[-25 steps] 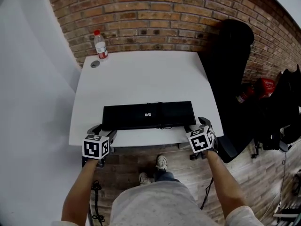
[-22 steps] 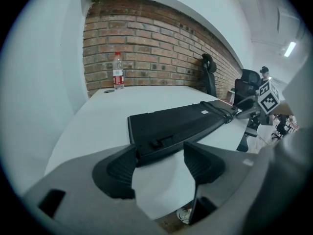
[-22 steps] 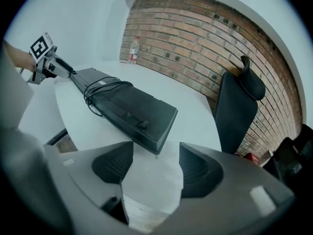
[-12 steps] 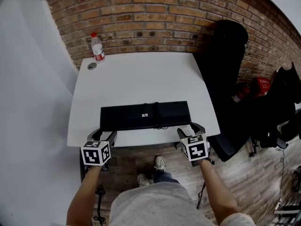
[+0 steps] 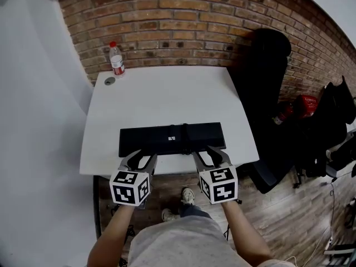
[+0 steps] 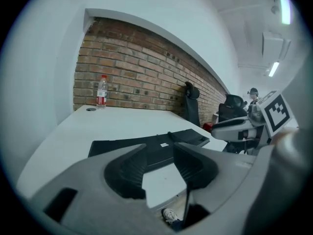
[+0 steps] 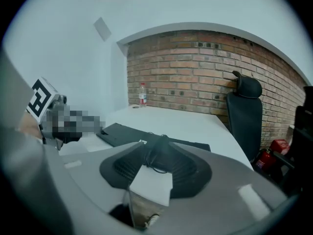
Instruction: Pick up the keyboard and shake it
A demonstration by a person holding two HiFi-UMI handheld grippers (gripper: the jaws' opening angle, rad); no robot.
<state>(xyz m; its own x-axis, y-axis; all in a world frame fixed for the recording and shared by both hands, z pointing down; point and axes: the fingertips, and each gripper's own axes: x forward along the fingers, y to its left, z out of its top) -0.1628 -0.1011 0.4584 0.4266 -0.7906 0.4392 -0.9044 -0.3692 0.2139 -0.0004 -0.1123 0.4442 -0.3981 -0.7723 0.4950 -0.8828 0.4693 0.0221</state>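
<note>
The black keyboard lies flat near the front edge of the white table, with a small pale label on its upturned face and a thin cable at its near edge. My left gripper is at the table's front edge, tips just short of the keyboard's left half. My right gripper is at the same edge, before the right half. Both pairs of jaws are closing, and only bare table edge shows between them in the left gripper view and the right gripper view. Neither presses on the keyboard.
A water bottle and a small round cap stand at the table's far left corner, by the brick wall. A black chair stands close to the table's right side, with a red extinguisher and dark bags beyond. The person's feet are under the front edge.
Both grippers have moved inward from the keyboard's two ends toward the middle of its front edge. Their jaws stand narrower than before. The keyboard has not moved.
</note>
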